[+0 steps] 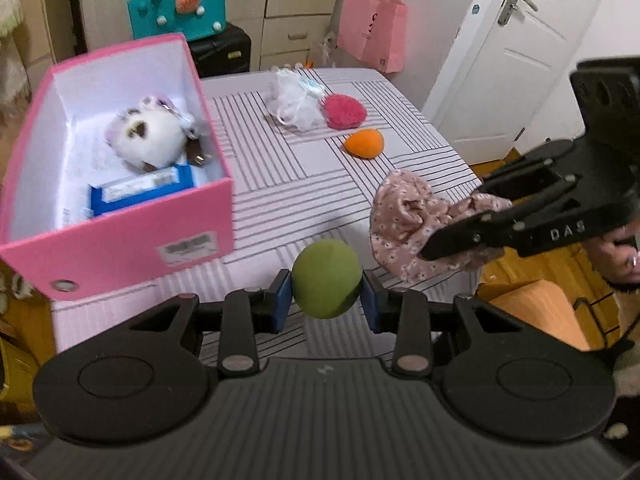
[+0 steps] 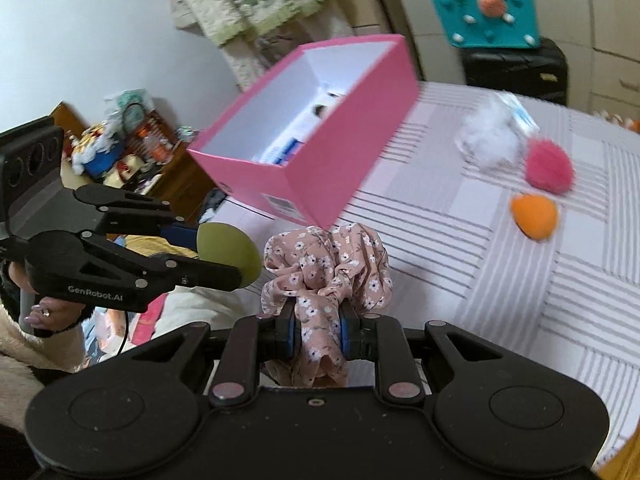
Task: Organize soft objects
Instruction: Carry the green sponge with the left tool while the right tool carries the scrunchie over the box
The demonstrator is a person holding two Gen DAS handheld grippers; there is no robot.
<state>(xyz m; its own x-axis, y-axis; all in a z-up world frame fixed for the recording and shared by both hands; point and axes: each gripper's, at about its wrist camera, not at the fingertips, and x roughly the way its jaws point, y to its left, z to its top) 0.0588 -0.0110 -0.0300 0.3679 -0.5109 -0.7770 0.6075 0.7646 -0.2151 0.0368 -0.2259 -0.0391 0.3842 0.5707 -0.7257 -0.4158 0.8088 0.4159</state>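
Left gripper [image 1: 326, 300], right gripper [image 2: 318, 334]: fingers clamped.

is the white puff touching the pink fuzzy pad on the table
Touching: in the left wrist view the white puff overlaps the edge of the pink fuzzy pad with no striped tablecloth between them.

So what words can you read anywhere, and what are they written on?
"DAS" on the right gripper, on its arm.
"GenRobot.AI" on the left gripper, on its arm.
The sticker on the pink box is too blurred to read.
The blue packet in the box is also unreadable.
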